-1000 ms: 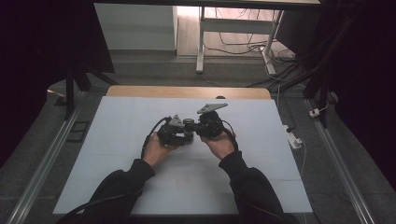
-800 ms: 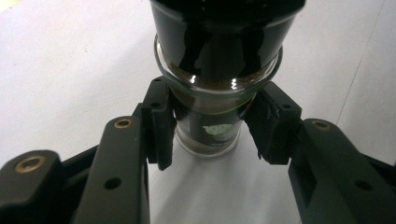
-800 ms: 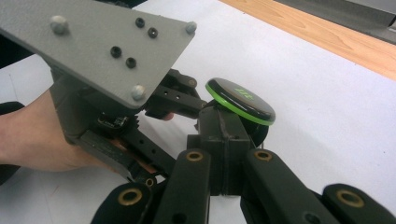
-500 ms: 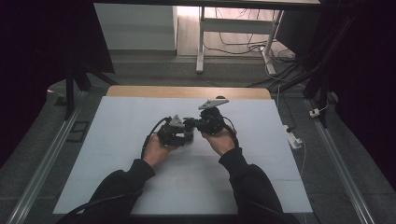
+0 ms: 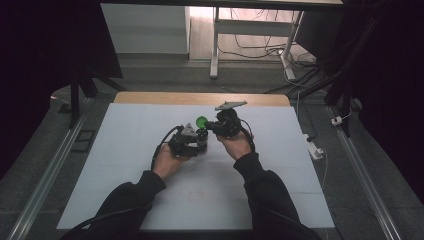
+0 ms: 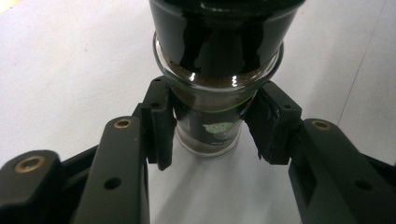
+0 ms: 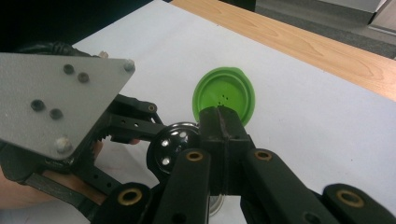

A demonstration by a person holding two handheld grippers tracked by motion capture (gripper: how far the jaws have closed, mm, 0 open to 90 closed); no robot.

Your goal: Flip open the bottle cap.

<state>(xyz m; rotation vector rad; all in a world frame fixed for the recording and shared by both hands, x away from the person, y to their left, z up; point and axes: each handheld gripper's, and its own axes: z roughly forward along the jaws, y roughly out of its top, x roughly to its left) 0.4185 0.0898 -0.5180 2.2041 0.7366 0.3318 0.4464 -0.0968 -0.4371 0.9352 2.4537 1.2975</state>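
We see the right gripper (image 7: 223,122) with its jaws pressed together on the near rim of a green lid (image 7: 224,98), inner face toward us, small holes at its centre. Just below and left of the jaws sits a jar mouth (image 7: 173,140) with a perforated insert. Left of it, the other gripper (image 7: 126,128) carries a grey plate (image 7: 51,105). Beyond the lid: white table (image 7: 303,121), then a wooden edge (image 7: 299,46).

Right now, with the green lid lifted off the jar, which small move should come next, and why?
Probably carry the round green plastic lid, pinched in the right gripper, aside onto the white table: the left gripper clamps the dark glass jar, its shaker top exposed.
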